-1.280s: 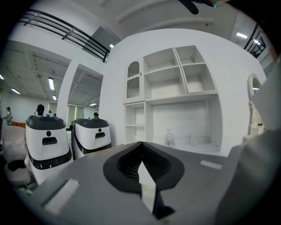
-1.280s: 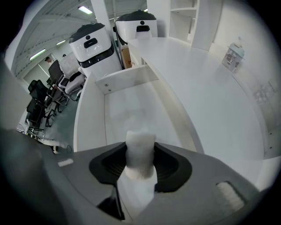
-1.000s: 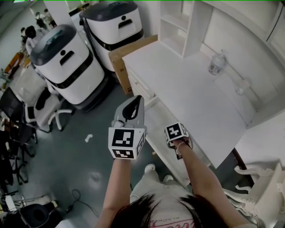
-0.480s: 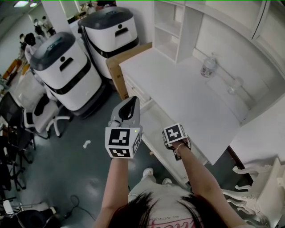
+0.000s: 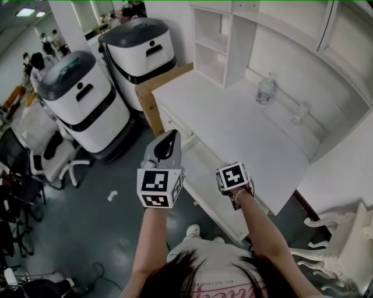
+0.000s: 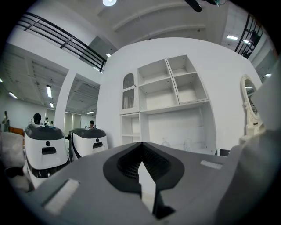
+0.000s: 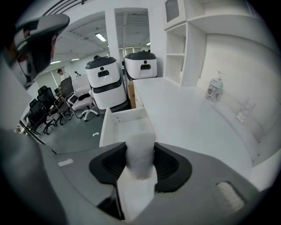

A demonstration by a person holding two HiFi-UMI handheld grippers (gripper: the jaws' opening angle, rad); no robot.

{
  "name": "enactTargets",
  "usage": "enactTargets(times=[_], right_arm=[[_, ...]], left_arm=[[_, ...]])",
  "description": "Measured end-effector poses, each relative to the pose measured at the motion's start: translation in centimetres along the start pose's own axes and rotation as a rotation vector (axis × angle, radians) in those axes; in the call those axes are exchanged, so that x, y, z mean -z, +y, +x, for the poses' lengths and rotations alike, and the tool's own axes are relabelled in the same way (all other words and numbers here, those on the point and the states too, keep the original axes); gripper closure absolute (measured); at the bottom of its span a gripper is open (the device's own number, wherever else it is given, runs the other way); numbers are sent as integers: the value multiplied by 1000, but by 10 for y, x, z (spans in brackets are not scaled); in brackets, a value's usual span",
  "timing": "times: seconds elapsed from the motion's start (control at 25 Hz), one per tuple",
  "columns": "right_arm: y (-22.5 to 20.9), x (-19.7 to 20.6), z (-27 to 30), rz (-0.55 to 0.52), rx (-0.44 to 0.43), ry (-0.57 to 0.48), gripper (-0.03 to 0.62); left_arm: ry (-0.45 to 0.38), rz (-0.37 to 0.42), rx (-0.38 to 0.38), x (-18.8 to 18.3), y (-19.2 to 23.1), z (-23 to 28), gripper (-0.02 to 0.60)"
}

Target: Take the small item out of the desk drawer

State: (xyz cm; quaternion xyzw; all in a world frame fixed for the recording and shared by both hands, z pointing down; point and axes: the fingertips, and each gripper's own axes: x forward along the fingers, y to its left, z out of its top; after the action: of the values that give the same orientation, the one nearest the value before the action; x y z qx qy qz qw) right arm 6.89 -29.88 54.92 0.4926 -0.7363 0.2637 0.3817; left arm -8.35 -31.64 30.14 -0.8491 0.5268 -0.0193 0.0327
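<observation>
You get bright, even light; a lamp (image 6: 109, 1) glares at twelve o'clock, the white desk (image 5: 245, 128) washes out, corners curve dark.

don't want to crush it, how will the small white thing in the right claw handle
The small white item looks frosted, perhaps thin plastic, so it is probably light and somewhat squashy, though the right claw pinches it with no visible crushing. Its rounded shape suggests it could roll if laid on its side. Its matte surface likely grips well.
</observation>
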Motion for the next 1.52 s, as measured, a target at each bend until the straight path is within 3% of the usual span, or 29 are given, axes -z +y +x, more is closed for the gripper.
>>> enactTargets(times=[0.4, 0.72, 0.92, 1.52], right_arm=[[-7, -24, -35, -6, -3, -136, 424], [-5, -59, -82, -33, -40, -334, 424], [-5, -77, -113, -102, -7, -425, 424], [-11, -105, -179, -76, 44, -620, 424]], left_arm=[[-19, 7, 16, -9, -8, 2, 569], [-50, 9, 30, -21, -19, 3, 569], [-71, 39, 48, -34, -26, 1, 569], [-132, 41, 56, -57, -31, -2, 569]])
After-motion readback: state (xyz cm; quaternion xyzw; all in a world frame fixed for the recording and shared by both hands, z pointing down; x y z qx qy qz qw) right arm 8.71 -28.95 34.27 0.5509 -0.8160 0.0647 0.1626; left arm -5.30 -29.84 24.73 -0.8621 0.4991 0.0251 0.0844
